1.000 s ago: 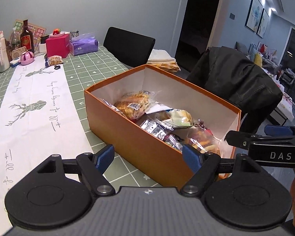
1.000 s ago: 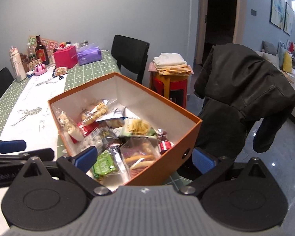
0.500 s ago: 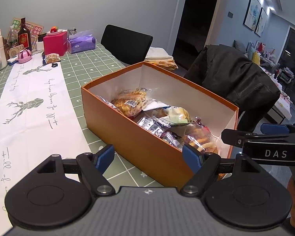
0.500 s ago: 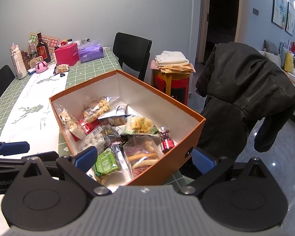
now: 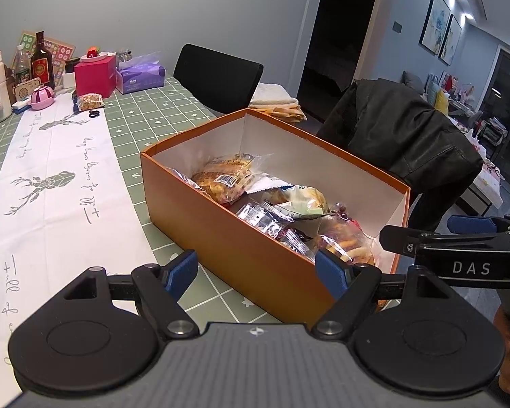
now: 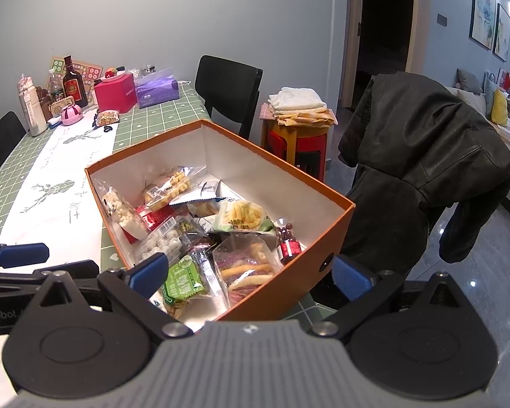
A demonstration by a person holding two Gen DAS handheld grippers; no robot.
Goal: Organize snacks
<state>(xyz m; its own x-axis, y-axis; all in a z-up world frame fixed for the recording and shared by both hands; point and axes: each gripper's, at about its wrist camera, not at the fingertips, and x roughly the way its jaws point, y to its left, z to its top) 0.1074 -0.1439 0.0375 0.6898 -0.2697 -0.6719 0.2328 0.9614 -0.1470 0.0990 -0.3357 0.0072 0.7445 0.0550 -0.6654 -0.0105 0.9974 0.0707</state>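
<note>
Both claws wide open, empty: left claw [image 5: 256, 270], right claw [image 6: 250, 273], hovering at near end of orange box [image 6: 326, 234] on table [image 5: 159, 125]. Snack packets [image 6: 244, 267] inside: light, crinkly, slippery film, crushable contents. Probably best pinched by the sealed edge.

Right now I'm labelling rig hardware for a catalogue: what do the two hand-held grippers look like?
Both match. The left hand-held gripper has a ribbed grey body, two round black discs, black linkage arms with silver pivot bolts and blue ribbed finger pads. The right hand-held gripper is built the same; seen side-on from the left camera, its black bar bears white "DAS" lettering. No cables or sleeves show.
</note>
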